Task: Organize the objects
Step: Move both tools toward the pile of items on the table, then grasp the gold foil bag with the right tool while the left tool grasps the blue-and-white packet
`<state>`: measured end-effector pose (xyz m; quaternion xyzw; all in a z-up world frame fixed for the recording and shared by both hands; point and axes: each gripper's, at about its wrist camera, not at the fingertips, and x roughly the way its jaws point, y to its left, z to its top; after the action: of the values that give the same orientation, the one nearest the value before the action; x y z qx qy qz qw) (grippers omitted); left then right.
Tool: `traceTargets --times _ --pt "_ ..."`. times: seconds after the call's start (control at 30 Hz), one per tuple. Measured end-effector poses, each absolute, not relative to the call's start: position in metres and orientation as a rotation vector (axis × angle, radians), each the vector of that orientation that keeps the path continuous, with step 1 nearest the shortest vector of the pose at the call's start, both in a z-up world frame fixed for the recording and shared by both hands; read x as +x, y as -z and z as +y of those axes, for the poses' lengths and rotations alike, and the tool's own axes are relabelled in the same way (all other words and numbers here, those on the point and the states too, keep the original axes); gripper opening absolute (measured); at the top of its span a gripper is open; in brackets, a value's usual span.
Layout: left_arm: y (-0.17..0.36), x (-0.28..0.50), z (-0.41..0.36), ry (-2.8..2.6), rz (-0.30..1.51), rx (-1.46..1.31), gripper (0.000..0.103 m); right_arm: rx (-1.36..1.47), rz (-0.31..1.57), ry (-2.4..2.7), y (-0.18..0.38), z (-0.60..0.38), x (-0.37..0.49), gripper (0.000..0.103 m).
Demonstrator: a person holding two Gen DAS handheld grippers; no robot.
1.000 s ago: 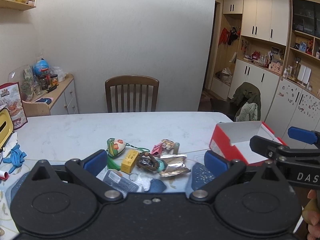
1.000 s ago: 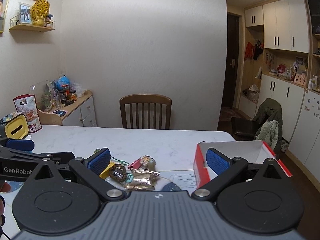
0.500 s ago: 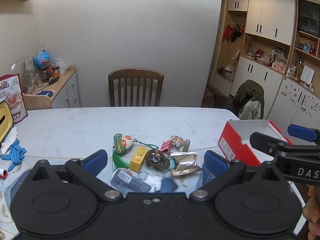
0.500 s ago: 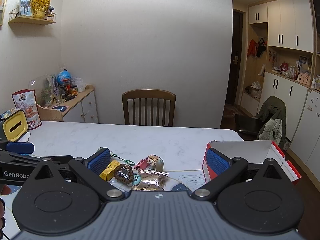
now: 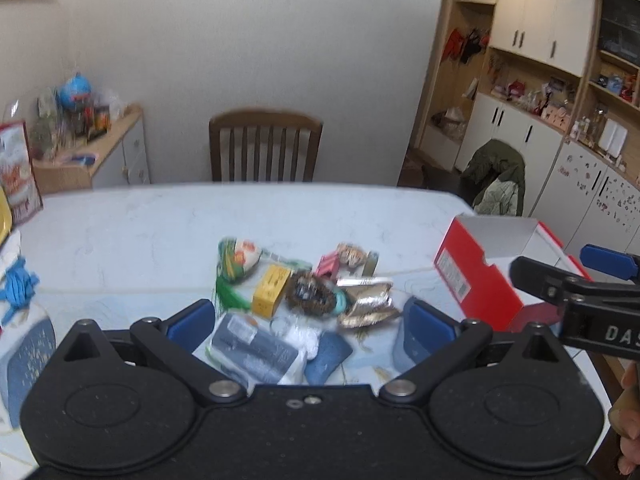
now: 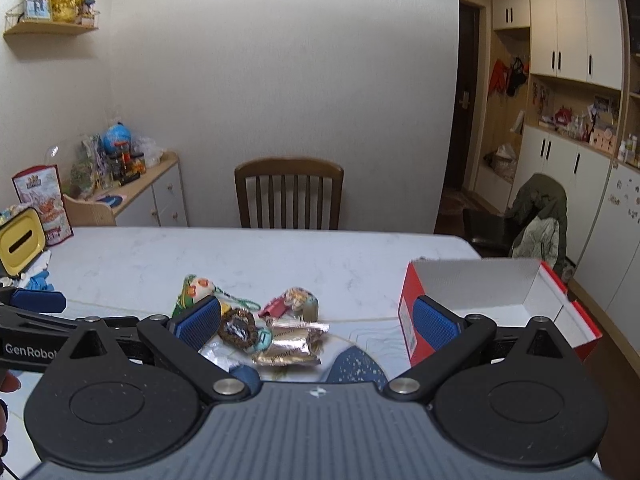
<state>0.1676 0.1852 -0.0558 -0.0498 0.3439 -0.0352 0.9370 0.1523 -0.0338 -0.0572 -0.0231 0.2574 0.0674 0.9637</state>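
A pile of small objects lies on the white table (image 5: 140,232): a painted egg-shaped ornament (image 5: 236,258) with a green tassel, a yellow box (image 5: 272,290), a dark beaded bracelet (image 5: 310,294), gold foil packets (image 5: 366,298), a dark packet in plastic (image 5: 252,346). An open red box (image 5: 476,270) with a white inside stands to the right. My left gripper (image 5: 310,330) is open above the near side of the pile. My right gripper (image 6: 316,326) is open too, over the foil packets (image 6: 290,342), with the red box (image 6: 480,304) at its right.
A wooden chair (image 6: 288,194) stands at the table's far side. A blue glove (image 5: 16,282), a yellow tin (image 6: 18,246) and a snack bag (image 6: 40,200) sit at the left edge. A cluttered side cabinet (image 6: 152,184) is behind them; cupboards and a draped jacket (image 6: 540,216) are on the right.
Both grippers have risen and tilted down, so the pile and the red box sit further up in view. Their jaws stay open and nothing was picked up.
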Motion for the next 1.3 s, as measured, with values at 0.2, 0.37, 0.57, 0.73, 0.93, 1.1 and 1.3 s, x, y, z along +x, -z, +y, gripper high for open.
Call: traceTargets --times 0.2,0.37,0.57,0.73,0.93,1.1,1.3 --pt "0.091 0.194 0.211 0.032 0.876 -0.204 0.103 -0.067 0.594 -0.152 0.087 -0.034 0.181 0.103" --pt "0.115 0.22 0.229 -0.027 0.959 -0.237 0.103 -0.103 0.654 -0.166 0.114 -0.028 0.219 0.103" --pt "0.138 0.253 0.25 -0.08 1.036 -0.331 0.102 -0.071 0.735 -0.176 0.137 -0.018 0.266 0.102" --pt "0.155 0.278 0.259 -0.12 1.081 -0.38 0.102 -0.102 0.782 -0.181 0.158 -0.004 0.299 0.102" --pt "0.184 0.289 0.257 -0.149 1.154 -0.415 0.102 -0.134 0.852 -0.175 0.185 0.015 0.328 0.102" --pt "0.2 0.29 0.259 -0.146 1.152 -0.458 0.102 -0.171 0.916 -0.147 0.209 0.022 0.347 0.098" --pt "0.21 0.289 0.265 -0.144 1.155 -0.506 0.095 -0.161 0.959 -0.14 0.226 0.021 0.355 0.093"
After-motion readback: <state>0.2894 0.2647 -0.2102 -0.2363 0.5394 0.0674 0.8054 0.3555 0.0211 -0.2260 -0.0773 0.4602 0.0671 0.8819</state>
